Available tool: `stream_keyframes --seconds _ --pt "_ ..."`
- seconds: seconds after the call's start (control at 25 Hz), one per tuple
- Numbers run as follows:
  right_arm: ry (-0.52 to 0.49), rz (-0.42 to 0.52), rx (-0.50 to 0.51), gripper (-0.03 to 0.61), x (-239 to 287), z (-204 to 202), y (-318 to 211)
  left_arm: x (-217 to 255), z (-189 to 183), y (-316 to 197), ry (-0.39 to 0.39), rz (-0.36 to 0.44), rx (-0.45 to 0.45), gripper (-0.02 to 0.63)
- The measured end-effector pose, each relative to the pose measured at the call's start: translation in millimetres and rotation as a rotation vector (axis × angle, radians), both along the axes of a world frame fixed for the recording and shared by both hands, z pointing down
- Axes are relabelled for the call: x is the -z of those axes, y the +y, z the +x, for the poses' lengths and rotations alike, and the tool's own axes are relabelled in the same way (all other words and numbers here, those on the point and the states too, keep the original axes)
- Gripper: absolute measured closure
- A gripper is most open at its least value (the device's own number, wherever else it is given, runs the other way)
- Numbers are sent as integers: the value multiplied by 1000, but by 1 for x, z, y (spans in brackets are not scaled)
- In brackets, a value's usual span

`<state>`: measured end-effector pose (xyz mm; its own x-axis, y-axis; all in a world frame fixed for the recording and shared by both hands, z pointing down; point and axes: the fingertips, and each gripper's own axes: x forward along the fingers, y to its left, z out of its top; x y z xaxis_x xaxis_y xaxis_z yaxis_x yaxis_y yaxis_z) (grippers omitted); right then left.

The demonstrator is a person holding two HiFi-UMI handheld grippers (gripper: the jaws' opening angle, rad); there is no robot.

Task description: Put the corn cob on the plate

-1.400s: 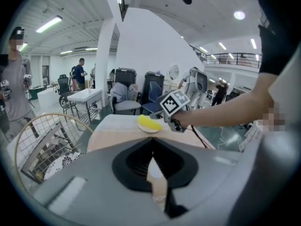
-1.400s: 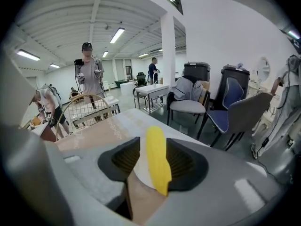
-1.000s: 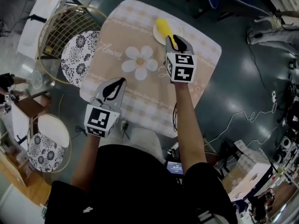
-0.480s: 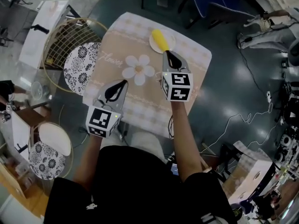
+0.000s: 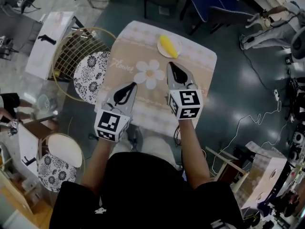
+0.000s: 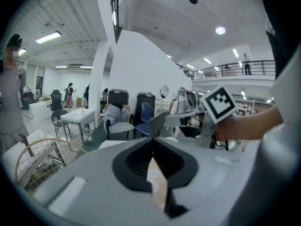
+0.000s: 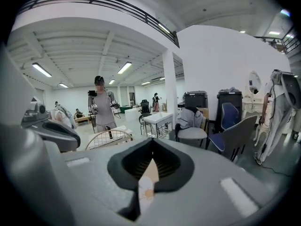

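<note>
In the head view the yellow corn cob [image 5: 167, 46] lies on a small white plate [image 5: 162, 51] at the far edge of the beige flower tablecloth [image 5: 143, 101]. My right gripper [image 5: 172, 65] is shut and empty, lifted above the cloth just on the near side of the plate. My left gripper [image 5: 130, 86] is shut too, holding nothing, over the cloth's near left part. In both gripper views the jaws meet at the tips, left gripper [image 6: 153, 142] and right gripper [image 7: 151, 142], and they look out level into the room.
A round wire basket [image 5: 71, 51] with a patterned cushion [image 5: 89, 75] stands left of the table. A white side table [image 5: 50, 42] is beyond it. Another patterned seat [image 5: 55, 161] is at lower left. Chairs stand past the table; cables and boxes lie at right.
My right gripper let go of the corn cob on the plate, shut, and drew back toward me and upward. The left gripper rose a little.
</note>
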<state>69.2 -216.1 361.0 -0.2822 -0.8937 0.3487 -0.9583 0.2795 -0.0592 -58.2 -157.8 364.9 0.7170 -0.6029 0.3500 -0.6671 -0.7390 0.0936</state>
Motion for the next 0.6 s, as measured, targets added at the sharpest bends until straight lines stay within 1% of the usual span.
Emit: stream_keyframes --seconds 0.12,0.28,0.6 --pt "-14 39 12 577 17 -19 14 11 -12 6 15 18 -6 609" --pt "-8 82 14 577 39 -40 36 27 -26 17 35 51 -23 609" --pt "-6 158 -8 577 77 -79 86 56 -58 49 67 118 -65 609"
